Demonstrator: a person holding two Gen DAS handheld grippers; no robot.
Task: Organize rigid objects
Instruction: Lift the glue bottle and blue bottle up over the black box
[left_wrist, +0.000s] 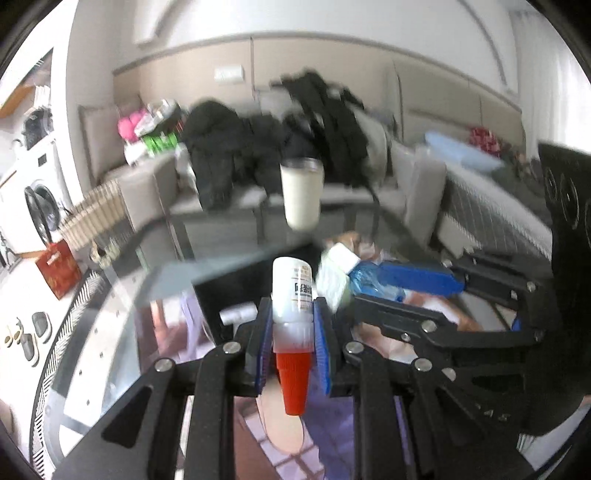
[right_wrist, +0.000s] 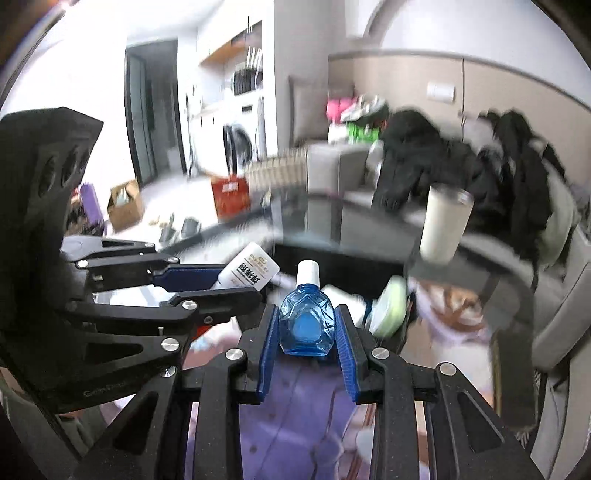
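My left gripper is shut on a white bottle with a printed label. The bottle's red cap points back toward the camera. My right gripper is shut on a clear blue faceted bottle, white cap pointing forward. Both grippers hover side by side above a glass table. In the right wrist view the left gripper comes in from the left with the white bottle. The blue bottle shows at the right of the left wrist view.
A tall glass of white liquid stands on the table's far side. Below the grippers lie a green-and-white container and a small white tube. Black clothes are piled on a sofa behind. A washing machine stands at left.
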